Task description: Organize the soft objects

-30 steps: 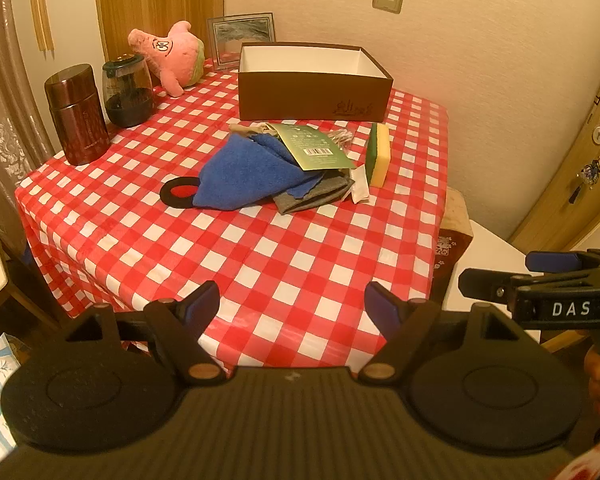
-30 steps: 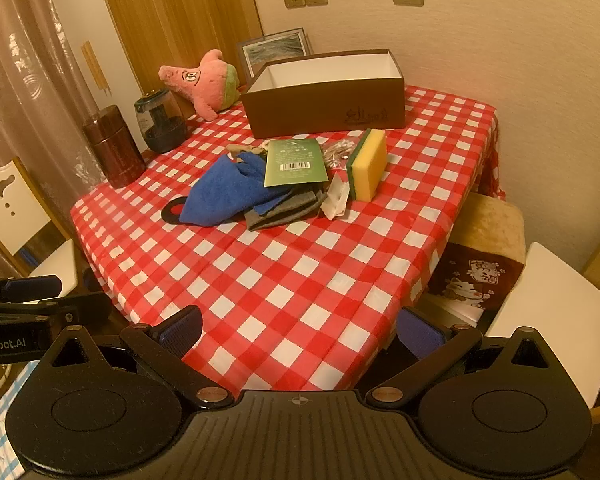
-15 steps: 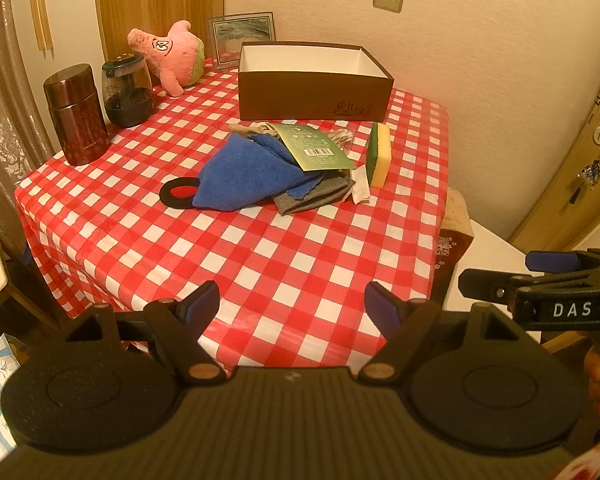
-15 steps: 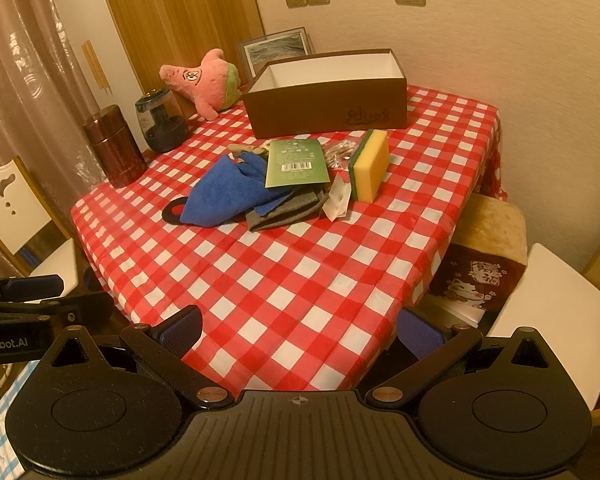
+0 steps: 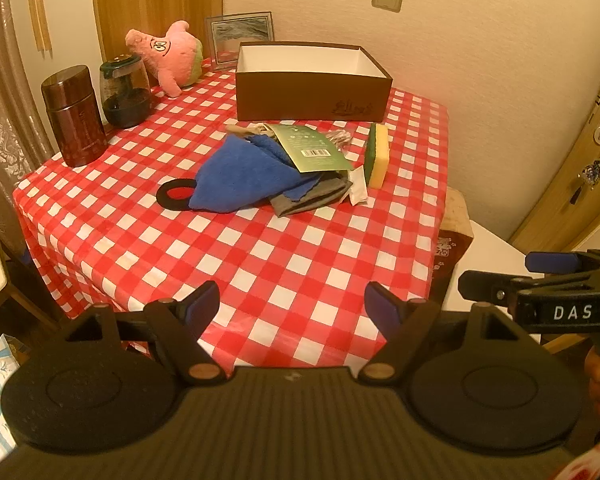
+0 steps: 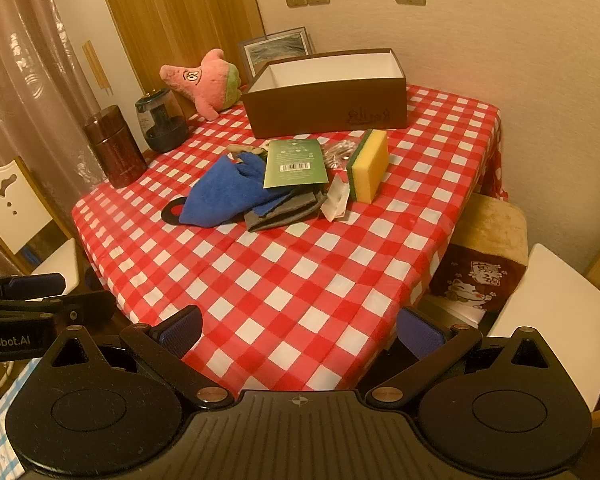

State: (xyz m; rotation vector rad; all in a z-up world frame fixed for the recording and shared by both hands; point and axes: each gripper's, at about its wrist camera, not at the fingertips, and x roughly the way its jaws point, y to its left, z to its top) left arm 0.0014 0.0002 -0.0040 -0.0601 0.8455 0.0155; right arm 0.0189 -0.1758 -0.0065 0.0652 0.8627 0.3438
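A pile of soft things lies mid-table: a blue cloth [image 5: 240, 176] [image 6: 224, 192], a grey cloth [image 5: 312, 200] [image 6: 284, 212], a green packet [image 5: 312, 148] [image 6: 294, 162] and a yellow-green sponge [image 5: 378, 156] [image 6: 370, 164]. A pink star plush [image 5: 172, 56] [image 6: 206, 80] sits at the back left. An open brown box [image 5: 312, 96] [image 6: 328, 108], empty, stands behind the pile. My left gripper [image 5: 292, 306] and right gripper [image 6: 300, 328] are both open and empty, held at the table's near edge, well short of the pile.
A brown canister [image 5: 74, 116] and a dark glass jar [image 5: 126, 92] stand at the table's left. A framed picture [image 5: 240, 36] leans on the wall. A cushioned stool [image 6: 484, 252] and white chair seat [image 6: 548, 312] sit right of the table.
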